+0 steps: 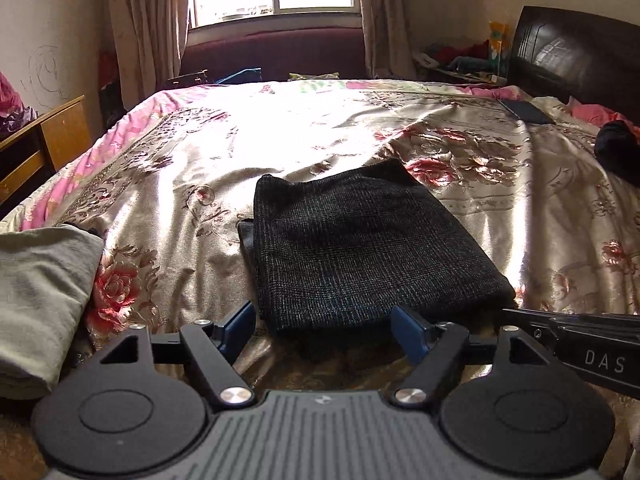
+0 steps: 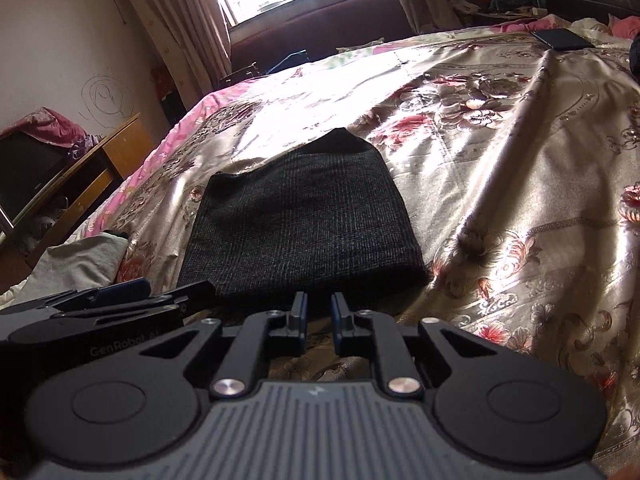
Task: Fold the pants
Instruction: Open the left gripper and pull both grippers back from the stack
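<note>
The dark checked pants [image 1: 360, 244] lie folded into a compact rectangle on the floral bedspread [image 1: 208, 160]; they also show in the right wrist view [image 2: 304, 220]. My left gripper [image 1: 324, 326] is open and empty, its blue fingers wide apart just in front of the near edge of the pants. My right gripper [image 2: 319, 312] is open by a narrow gap and empty, just short of the near edge of the pants. Each gripper shows at the edge of the other's view.
A grey folded cloth [image 1: 36, 300] lies at the near left bed edge. A black phone [image 1: 526, 111] and a dark garment [image 1: 620, 148] lie far right. A wooden desk [image 1: 44, 140] stands left of the bed. A headboard [image 1: 576, 52] is at the right.
</note>
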